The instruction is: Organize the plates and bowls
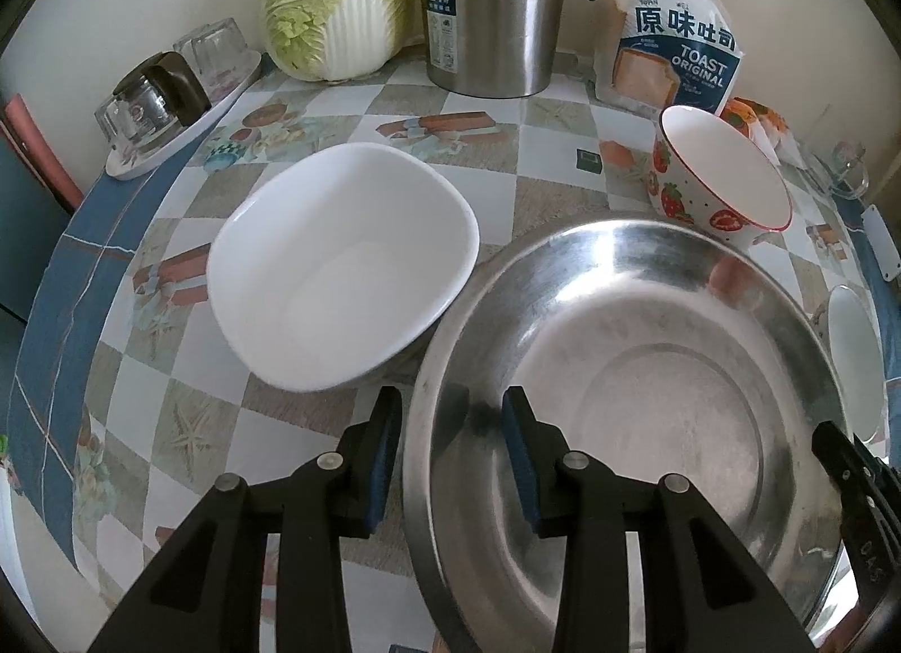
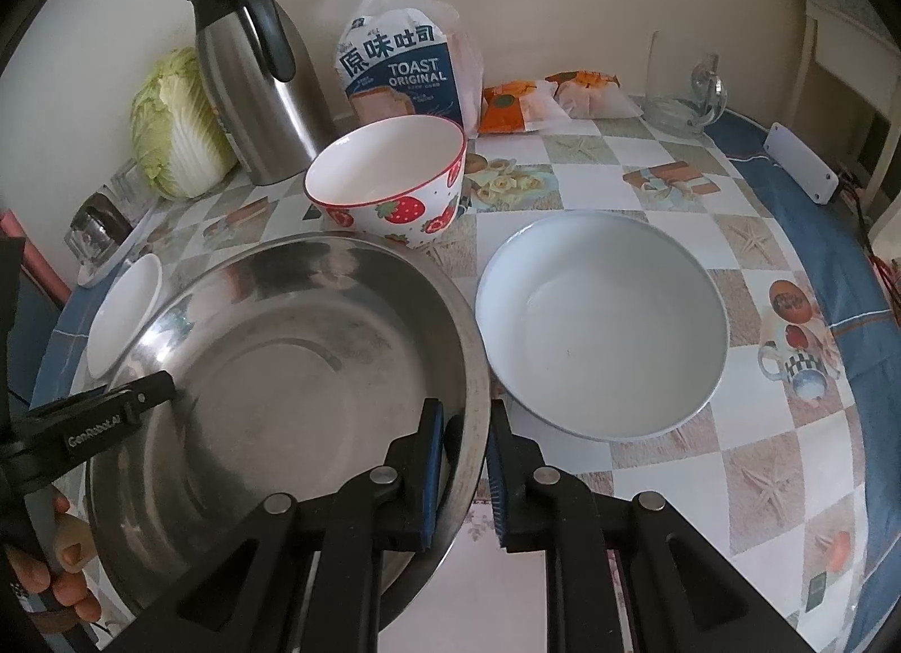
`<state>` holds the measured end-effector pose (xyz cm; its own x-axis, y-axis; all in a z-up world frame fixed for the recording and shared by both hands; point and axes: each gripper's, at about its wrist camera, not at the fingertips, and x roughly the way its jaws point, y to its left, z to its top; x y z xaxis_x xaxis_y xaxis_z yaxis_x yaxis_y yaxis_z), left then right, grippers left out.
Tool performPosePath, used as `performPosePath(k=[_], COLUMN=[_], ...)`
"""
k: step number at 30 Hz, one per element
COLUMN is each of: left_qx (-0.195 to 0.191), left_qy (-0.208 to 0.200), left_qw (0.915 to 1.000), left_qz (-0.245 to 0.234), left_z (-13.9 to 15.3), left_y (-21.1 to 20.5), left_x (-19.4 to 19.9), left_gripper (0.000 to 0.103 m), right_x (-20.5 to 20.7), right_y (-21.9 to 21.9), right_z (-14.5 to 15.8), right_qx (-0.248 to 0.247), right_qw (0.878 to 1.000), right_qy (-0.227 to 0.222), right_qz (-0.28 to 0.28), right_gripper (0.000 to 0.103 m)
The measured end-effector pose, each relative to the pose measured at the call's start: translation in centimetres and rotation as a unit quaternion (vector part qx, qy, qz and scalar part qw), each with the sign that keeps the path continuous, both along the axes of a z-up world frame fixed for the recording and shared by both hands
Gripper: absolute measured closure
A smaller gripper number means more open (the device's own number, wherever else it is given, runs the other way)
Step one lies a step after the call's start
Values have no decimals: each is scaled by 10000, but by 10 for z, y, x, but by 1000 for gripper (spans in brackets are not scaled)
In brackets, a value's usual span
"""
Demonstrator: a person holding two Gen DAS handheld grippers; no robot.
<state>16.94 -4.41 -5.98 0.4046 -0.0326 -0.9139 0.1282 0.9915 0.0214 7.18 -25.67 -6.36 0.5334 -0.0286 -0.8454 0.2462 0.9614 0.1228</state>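
Right gripper (image 2: 464, 461) jaws pinch the steel basin (image 2: 270, 371) near-right rim. Left gripper (image 1: 450, 456) jaws straddle its left rim, spread, not pressing. White bowl (image 1: 343, 264) sits left on the tabletop (image 1: 563, 146).

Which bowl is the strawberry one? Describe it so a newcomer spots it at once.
Start at the large stainless steel basin at the front of the table. Just behind its far rim, in front of the toast bag, stands the strawberry bowl. Unlike the plain white dishes on either side of the basin, it is deep, red-rimmed and printed with red strawberries.
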Motion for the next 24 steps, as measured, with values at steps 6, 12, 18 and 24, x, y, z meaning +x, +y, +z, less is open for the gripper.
performPosePath(k=[6, 12, 18, 24], left_qx=[-90, -29, -9, -20], left_qy=[-28, -26, 201, 115], left_qw=[9999, 9998, 9996, 9997], left_qz=[-42, -219, -189, -217], left_z=[12, 15, 6, 9], left_y=[1, -6, -6, -6], left_x=[-7, -13, -13, -13], left_gripper=[65, 65, 65, 65], right_x=[-3, -10, -13, -13], right_y=[0, -3, 1, 4], right_z=[5, 11, 14, 8], right_qx=[-10, 15, -26, -30], right_qw=[9999, 9998, 9996, 9989], right_qy=[127, 180, 290, 463], right_qz=[-7, -45, -8, 54], right_gripper=[85, 85, 85, 85])
